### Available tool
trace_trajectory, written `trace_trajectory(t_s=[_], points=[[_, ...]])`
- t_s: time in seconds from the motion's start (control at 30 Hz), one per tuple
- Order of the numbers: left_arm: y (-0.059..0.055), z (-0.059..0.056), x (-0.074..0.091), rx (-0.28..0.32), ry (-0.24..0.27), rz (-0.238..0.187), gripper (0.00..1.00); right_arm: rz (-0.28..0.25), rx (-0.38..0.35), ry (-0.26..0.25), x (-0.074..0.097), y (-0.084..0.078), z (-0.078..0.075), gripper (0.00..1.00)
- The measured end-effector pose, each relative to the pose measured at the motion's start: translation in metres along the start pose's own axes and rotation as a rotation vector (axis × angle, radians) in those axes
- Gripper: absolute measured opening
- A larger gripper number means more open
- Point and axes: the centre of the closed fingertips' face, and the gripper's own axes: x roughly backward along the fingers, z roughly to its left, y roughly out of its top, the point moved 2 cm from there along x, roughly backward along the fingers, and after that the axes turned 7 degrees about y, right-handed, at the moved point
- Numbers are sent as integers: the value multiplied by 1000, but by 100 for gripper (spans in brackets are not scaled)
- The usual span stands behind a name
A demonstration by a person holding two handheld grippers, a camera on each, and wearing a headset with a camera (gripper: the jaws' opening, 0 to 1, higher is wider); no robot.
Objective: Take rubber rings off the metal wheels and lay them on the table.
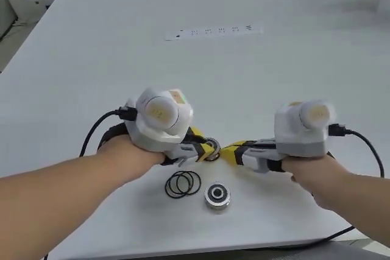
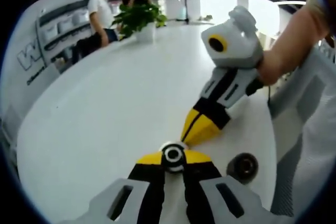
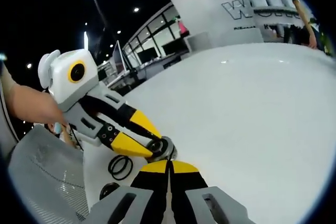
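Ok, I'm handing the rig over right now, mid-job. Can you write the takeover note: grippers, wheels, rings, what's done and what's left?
Left gripper: shut on a metal wheel, held over the table.
Right gripper: fingers shut, apparently empty, tips right beside that wheel.
Rubber rings: a few overlapping ones lie on the table, on the person's side of the held wheel.
Second wheel: sits on the table beside the rings.
Done: some rings are off and laid down.
Left: I cannot tell whether either wheel carries a ring; check both, strip any, lay them with the others.
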Motion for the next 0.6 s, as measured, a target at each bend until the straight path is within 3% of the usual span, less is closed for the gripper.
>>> trace_trajectory(t_s=[0.07,0.13,0.17,0.2,0.27,0.6], points=[[0,0,0,-2,-2,4,12,-27,-46,7,0,2,3,0],[0,0,0,-3,-4,6,12,-27,-42,4,1,2,4,0],[0,-1,0,-2,-6,7,12,-77,-43,-9,2,11,2,0],[0,-2,0,-1,-7,8,12,-70,-97,11,2,11,5,0],[0,-3,0,-8,-5,13,12,-54,-63,1,3,6,0,0],[0,-6,0,-21,3,20,12,-53,-79,28,2,8,4,0]])
